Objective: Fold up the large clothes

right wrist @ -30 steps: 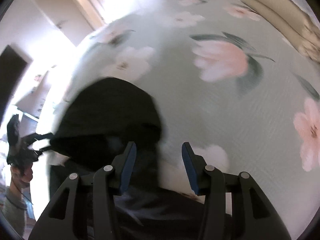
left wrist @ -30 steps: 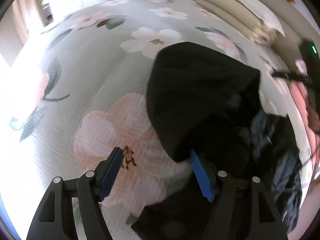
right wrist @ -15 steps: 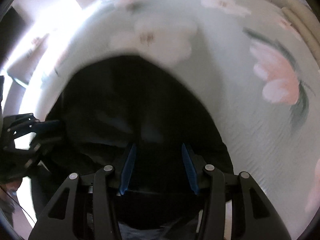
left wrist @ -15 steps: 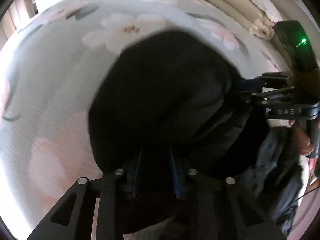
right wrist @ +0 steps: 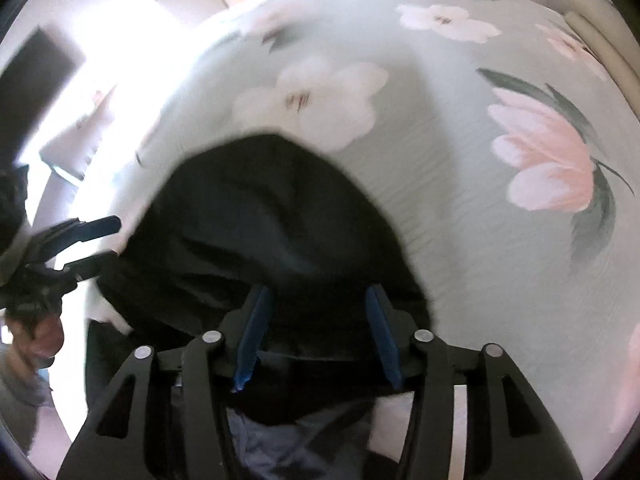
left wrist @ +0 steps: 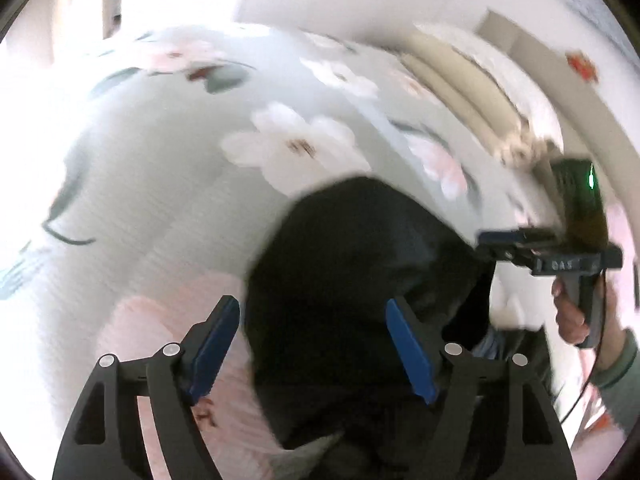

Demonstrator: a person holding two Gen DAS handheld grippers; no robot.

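Black garment (left wrist: 360, 264) bunched on floral bedspread (left wrist: 160, 184); left tool (left wrist: 312, 344) just released, straddling fold; right tool (right wrist: 316, 324) likewise spread, opening.

From my left-hand camera, the only lettering I can make out is on my right tool (left wrist: 496, 246): pale capitals on the dark bar of its body, just above the handle, which look like "DAS", though motion blur smears them and I cannot vouch for the first letter. A small green light glows on the dark block above that bar, but it carries no text. My right-hand camera shows nothing readable.
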